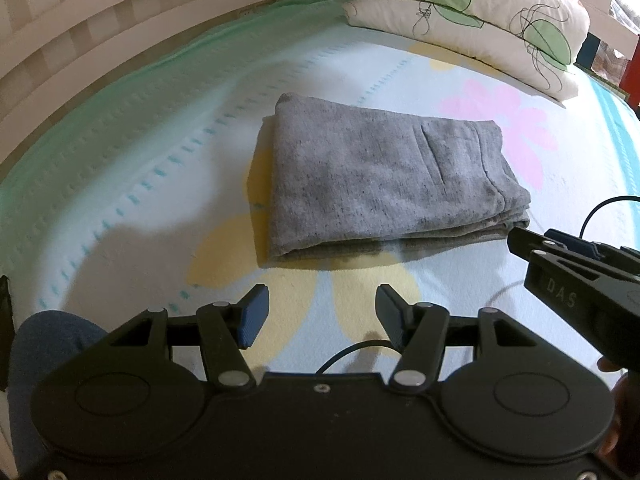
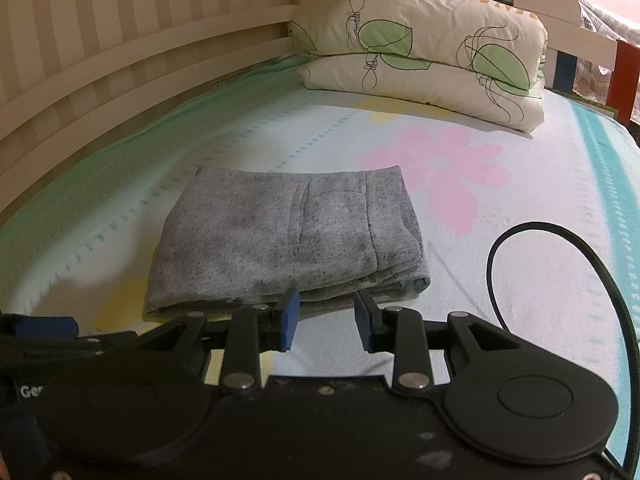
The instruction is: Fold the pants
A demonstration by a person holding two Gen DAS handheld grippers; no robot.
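Observation:
The grey pants lie folded into a compact rectangle on the flowered bed sheet; they also show in the right wrist view. My left gripper is open and empty, held back from the near edge of the pants. My right gripper is open and empty just in front of the pants' near edge. It also shows in the left wrist view, beside the pants' near right corner.
Two stacked leaf-print pillows lie at the far end of the bed. A slatted wooden rail runs along the left side. A black cable loops over the sheet on the right.

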